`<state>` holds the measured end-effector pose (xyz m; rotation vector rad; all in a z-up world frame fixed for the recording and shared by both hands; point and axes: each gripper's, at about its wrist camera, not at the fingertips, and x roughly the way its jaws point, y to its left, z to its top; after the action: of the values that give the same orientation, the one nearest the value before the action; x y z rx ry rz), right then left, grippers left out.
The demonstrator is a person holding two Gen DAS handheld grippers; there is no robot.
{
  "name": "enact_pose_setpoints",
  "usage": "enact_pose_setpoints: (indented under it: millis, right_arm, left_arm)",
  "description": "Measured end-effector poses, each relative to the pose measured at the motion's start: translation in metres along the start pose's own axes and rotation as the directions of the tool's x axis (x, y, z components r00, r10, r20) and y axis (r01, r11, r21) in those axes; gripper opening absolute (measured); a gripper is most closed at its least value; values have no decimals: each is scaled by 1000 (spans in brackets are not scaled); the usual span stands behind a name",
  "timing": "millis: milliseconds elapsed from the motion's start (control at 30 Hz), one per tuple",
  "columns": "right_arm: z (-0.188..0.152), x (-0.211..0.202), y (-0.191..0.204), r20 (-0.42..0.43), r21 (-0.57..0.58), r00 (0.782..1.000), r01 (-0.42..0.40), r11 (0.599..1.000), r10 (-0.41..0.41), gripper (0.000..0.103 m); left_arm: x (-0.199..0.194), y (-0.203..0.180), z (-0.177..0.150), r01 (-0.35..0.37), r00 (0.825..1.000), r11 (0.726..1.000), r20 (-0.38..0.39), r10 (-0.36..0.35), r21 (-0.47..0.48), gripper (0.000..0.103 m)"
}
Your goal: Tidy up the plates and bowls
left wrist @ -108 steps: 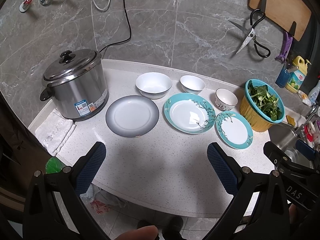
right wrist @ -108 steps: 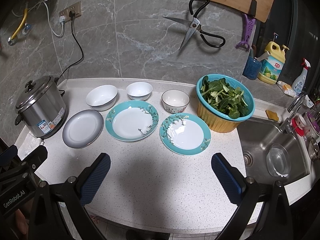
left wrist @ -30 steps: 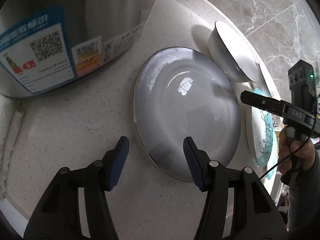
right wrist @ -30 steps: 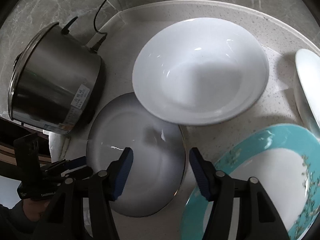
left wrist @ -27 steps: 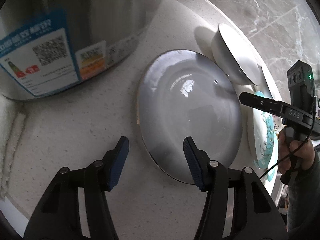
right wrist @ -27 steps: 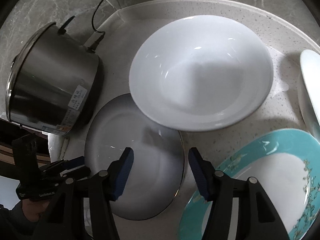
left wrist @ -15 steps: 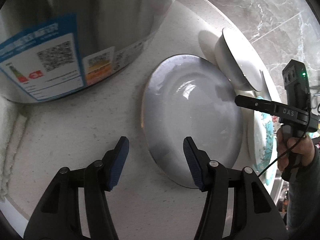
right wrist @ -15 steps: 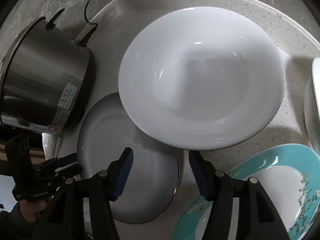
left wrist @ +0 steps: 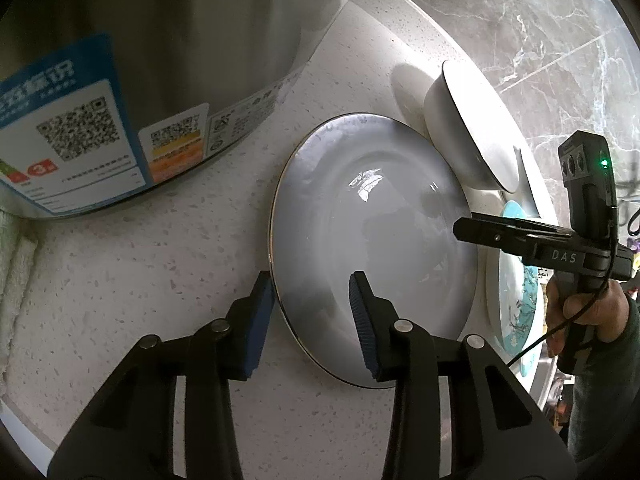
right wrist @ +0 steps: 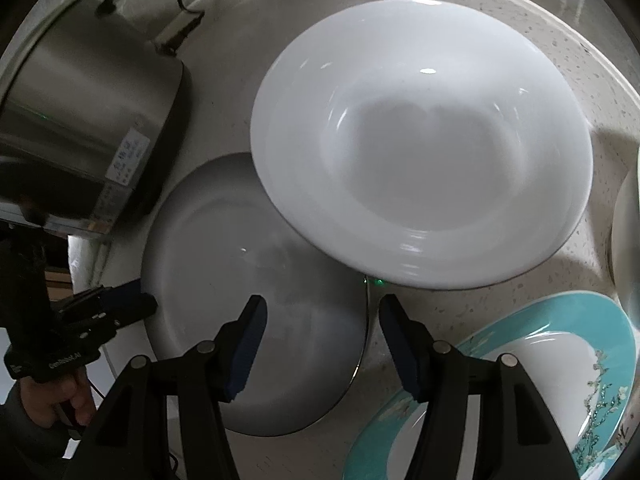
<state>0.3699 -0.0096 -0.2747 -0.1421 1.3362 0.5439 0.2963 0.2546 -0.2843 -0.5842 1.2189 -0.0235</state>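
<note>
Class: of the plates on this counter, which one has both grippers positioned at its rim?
The grey plate beside the steel cooker. The left gripper, jaws closing, and the right gripper each straddle its edge. The teal-rimmed plate is floral and untouched.

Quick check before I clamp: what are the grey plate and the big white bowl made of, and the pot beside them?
Grey plate: likely glazed ceramic; glossy, sharp highlights, thin metallic-looking rim line.
White bowl: glazed ceramic or porcelain by its look; smooth, bright reflections.
Pot: brushed stainless steel, streaky sheen, paper labels stuck on.
All look hard and slick.
</note>
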Motion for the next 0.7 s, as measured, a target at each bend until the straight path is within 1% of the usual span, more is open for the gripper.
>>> enact_pose_setpoints:
  millis: [33, 67, 133, 233, 267, 333, 533, 633, 700]
  right_arm:
    - [0, 1, 1, -8, -2, 1000, 4, 1000, -4, 57]
    - [0, 1, 3, -11, -6, 1000, 7, 1000, -7, 51]
    - [1, 1, 3, -13, -4, 1000, 22, 1000, -22, 46]
    - [2, -1, -2, -17, 29, 1000, 10, 1000, -10, 37]
    - [2, -1, -5, -20, 39, 1000, 5, 999, -4, 36]
    - [3, -1, -6, -28, 45, 1000, -1, 999, 2, 36]
    - [9, 1, -4, -62, 27, 998, 14, 1000, -12, 36]
    - [11, 3, 0, -72, 13, 997, 17, 1000, -16, 40]
    - [10, 2, 0, -65, -4, 998, 16, 1000, -16, 44]
  left_arm:
    - [0, 0, 0, 2, 1000, 1000, 0, -2, -1, 35]
    - [-1, 1, 0, 0, 1000, 1000, 2, 0, -1, 34]
    - [-2, 3, -1, -3, 1000, 1000, 6, 3, -1, 34]
    - [-2, 4, -2, -1, 1000, 1000, 9, 1, -5, 33]
    - [-2, 4, -2, -1, 1000, 1000, 10, 1, -7, 33]
    - [-2, 5, -3, -3, 1000, 1000, 12, 3, -5, 33]
    - [-5, 8, -5, 2, 1000, 1000, 17, -2, 1, 33]
    - [-5, 10, -5, 3, 1000, 1000, 18, -3, -2, 33]
    - [-6, 10, -6, 1, 1000, 1000, 20, -1, -9, 33]
